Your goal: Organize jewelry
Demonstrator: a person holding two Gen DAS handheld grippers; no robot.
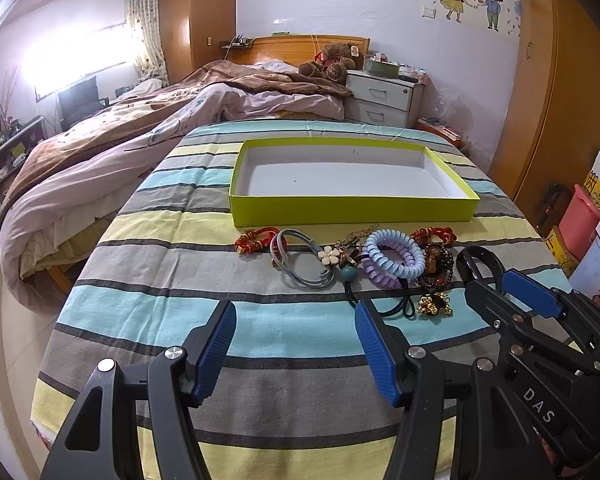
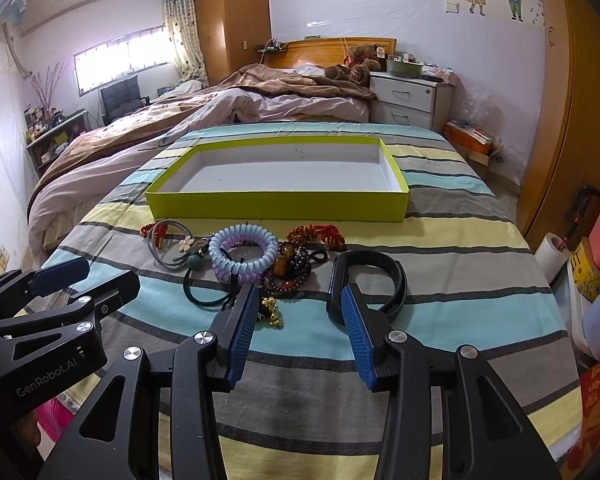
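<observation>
Both claws, left claw (image 1: 296, 344) and right claw (image 2: 300, 320), spread wide, gripping nothing; jewelry pile (image 1: 364, 264) just ahead on table (image 1: 260, 380); green box (image 1: 352, 208) beyond.

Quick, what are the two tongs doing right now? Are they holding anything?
Left tongs: open, holding nothing, above the striped cloth.
Right tongs: open, holding nothing, just short of the black band.

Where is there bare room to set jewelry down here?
The whole floor of the green box is bare. The striped cloth is free left of the red bracelet and in front of both grippers. It is crowded around the coil bands.
</observation>
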